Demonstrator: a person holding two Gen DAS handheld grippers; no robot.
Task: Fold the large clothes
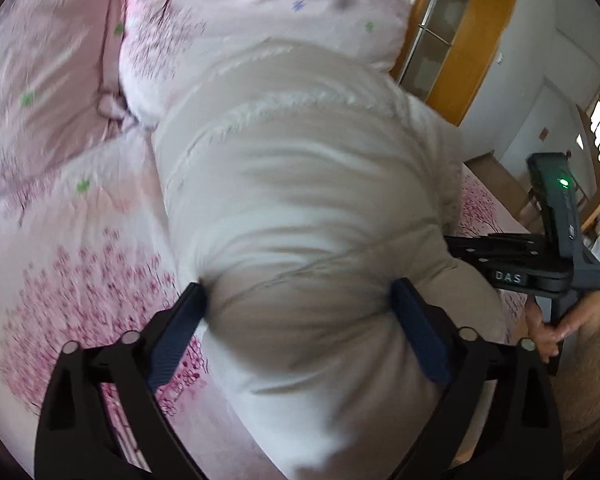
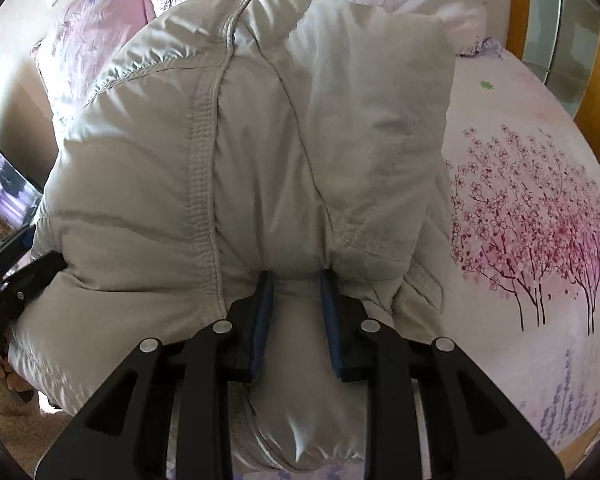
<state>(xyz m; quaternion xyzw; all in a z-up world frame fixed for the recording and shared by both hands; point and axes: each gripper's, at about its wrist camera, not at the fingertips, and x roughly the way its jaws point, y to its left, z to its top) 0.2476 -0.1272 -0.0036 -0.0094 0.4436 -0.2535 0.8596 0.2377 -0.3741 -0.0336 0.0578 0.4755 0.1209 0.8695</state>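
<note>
Left wrist view motion-blurred; padded jacket [image 1: 300,208] hem cut off at bottom edge.

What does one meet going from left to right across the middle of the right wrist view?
Left claw at the edge → beige padded jacket → pink bedsheet with its printed blossom trees.

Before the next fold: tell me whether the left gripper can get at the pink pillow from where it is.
Probably not directly: the bulky beige jacket fills the wide left gripper and lies between it and the pink pillow.
</note>
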